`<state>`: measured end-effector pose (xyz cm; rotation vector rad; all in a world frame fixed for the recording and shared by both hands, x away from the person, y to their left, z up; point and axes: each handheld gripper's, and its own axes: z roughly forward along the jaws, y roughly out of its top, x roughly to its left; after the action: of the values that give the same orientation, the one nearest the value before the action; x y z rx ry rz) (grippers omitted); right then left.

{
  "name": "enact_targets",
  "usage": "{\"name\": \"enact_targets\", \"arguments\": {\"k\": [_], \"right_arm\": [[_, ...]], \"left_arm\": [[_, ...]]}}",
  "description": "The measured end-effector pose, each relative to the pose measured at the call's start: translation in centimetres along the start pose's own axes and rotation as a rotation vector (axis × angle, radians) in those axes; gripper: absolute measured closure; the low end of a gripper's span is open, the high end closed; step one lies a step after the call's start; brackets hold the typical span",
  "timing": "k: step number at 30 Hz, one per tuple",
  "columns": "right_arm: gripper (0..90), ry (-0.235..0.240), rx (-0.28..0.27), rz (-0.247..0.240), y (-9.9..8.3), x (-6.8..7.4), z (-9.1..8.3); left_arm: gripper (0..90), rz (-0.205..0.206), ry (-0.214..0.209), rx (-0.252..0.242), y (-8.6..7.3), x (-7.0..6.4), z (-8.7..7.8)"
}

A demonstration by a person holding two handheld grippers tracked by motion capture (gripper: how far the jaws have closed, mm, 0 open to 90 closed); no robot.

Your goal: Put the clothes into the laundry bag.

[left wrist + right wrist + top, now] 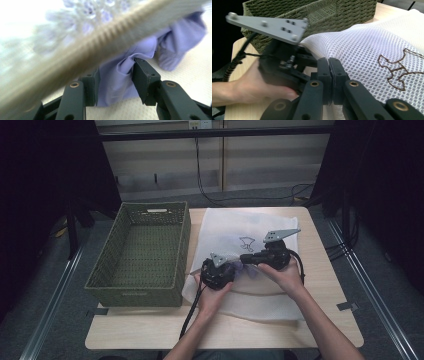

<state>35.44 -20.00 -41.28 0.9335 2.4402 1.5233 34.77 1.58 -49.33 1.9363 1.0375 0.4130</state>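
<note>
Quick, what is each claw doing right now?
Left claw: closed on the purple cloth.
Right claw: closed, pinching the edge of the white mesh bag.

A woven green basket (140, 255) sits on the left part of the wooden table (330, 285), its long side running away from the person. It is rectangular, with a slot handle cut into the far end wall, and a small label shows on the near wall. In the right gripper view its woven wall (332, 12) rises along the top. Black cables (200, 170) hang down the pale panelled wall (270, 165) behind the table and trail over the grey floor (45, 285). Metal rails (372, 285) run along the floor on both sides of the table. Dark curtains (45, 175) close off both far corners.
</note>
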Motion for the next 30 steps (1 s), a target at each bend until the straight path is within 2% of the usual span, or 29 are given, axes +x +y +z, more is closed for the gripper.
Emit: {"name": "enact_targets", "arguments": {"k": [3,5,7,10,13,16,17,20,21,24,25,26,30], "right_arm": [[88.7,0.0,0.002,0.0,0.0,0.0,0.1],[88.7,-0.001,0.003,0.002,-0.1,0.0,0.2],[88.6,-0.001,0.005,0.005,-0.2,0.1,0.2],[88.5,0.0,0.005,0.003,-0.3,0.1,0.3],[88.2,-0.006,0.005,0.002,-0.3,0.1,0.2],[88.1,-0.005,0.004,0.005,-0.3,0.1,0.1],[88.0,-0.005,0.005,0.004,-0.3,0.0,0.1],[88.0,-0.008,0.008,0.003,-0.4,0.0,0.1],[87.9,-0.01,0.006,0.001,-0.4,0.0,0.1],[87.9,-0.015,0.01,0.002,-0.4,0.1,0.1],[87.9,-0.018,0.012,0.001,-0.5,0.1,0.0],[87.8,-0.02,0.016,0.001,-0.5,0.2,0.0],[87.7,-0.023,0.026,0.002,-0.6,0.3,0.0]], "left_arm": [[52.1,0.001,-0.015,-0.017,-0.1,0.1,-1.2],[52.0,-0.025,-0.057,-0.02,0.0,0.6,-2.0],[51.1,-0.027,-0.082,-0.036,0.0,0.9,-2.9],[51.0,-0.007,-0.104,-0.057,0.2,1.0,-4.0],[52.3,0.035,-0.154,-0.076,0.4,1.2,-5.3],[53.5,0.082,-0.172,-0.074,0.7,1.7,-6.0],[53.3,0.081,-0.178,-0.09,0.8,1.9,-6.2],[50.8,0.063,-0.244,-0.115,1.1,2.6,-6.9],[49.3,0.061,-0.249,-0.118,1.2,2.7,-7.1],[45.1,0.095,-0.27,-0.133,1.3,3.0,-8.0],[44.0,0.099,-0.262,-0.144,1.4,3.0,-8.3],[42.6,0.095,-0.271,-0.15,1.4,3.0,-8.6],[41.3,0.113,-0.241,-0.17,1.8,2.8,-9.6]]}}
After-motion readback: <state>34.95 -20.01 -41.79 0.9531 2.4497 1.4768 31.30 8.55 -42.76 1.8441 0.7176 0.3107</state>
